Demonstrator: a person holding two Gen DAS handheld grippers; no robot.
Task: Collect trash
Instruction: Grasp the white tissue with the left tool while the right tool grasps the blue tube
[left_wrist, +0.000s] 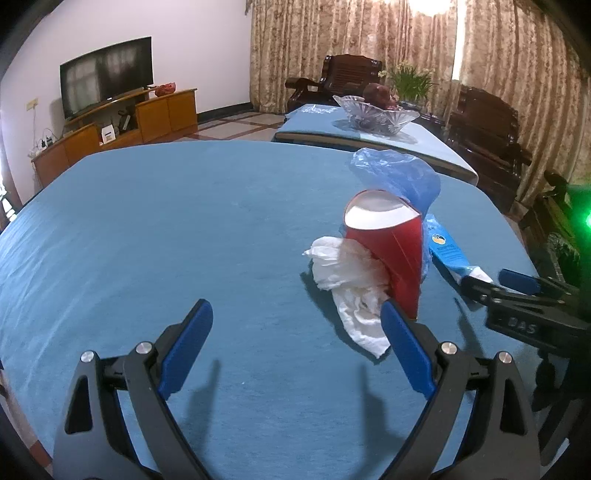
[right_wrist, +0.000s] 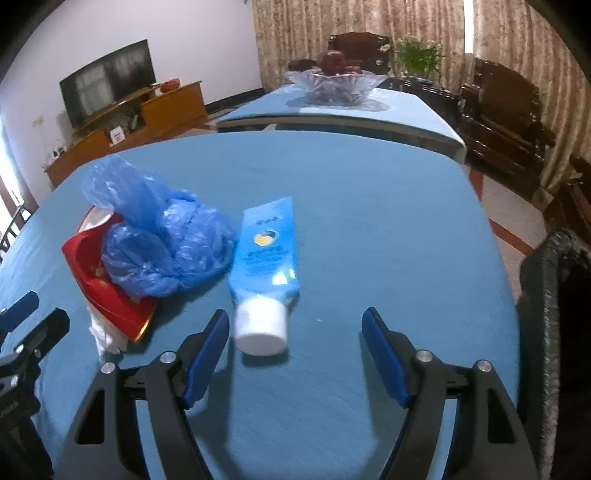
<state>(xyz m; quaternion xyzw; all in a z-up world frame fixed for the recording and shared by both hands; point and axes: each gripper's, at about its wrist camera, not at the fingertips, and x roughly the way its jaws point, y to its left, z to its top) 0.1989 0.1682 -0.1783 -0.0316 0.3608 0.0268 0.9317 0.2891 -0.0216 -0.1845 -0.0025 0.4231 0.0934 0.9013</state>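
Note:
A squashed red paper cup (left_wrist: 391, 251) lies on the blue table, with crumpled white tissue (left_wrist: 351, 284) in front of it and a blue plastic bag (left_wrist: 399, 173) behind. A blue tube with a white cap (right_wrist: 264, 258) lies to their right. My left gripper (left_wrist: 295, 314) is open and empty, its right finger beside the tissue and cup. My right gripper (right_wrist: 295, 325) is open and empty, with the tube's cap just ahead between its fingertips. The cup (right_wrist: 107, 277), bag (right_wrist: 162, 240) and tissue (right_wrist: 105, 332) show at left in the right wrist view.
A second table holds a glass bowl (left_wrist: 373, 112) beyond the far edge. Dark wooden chairs (left_wrist: 484, 122) stand at the right, a TV cabinet (left_wrist: 122, 125) at the left. A dark bin-like object (right_wrist: 554, 302) stands at the table's right edge.

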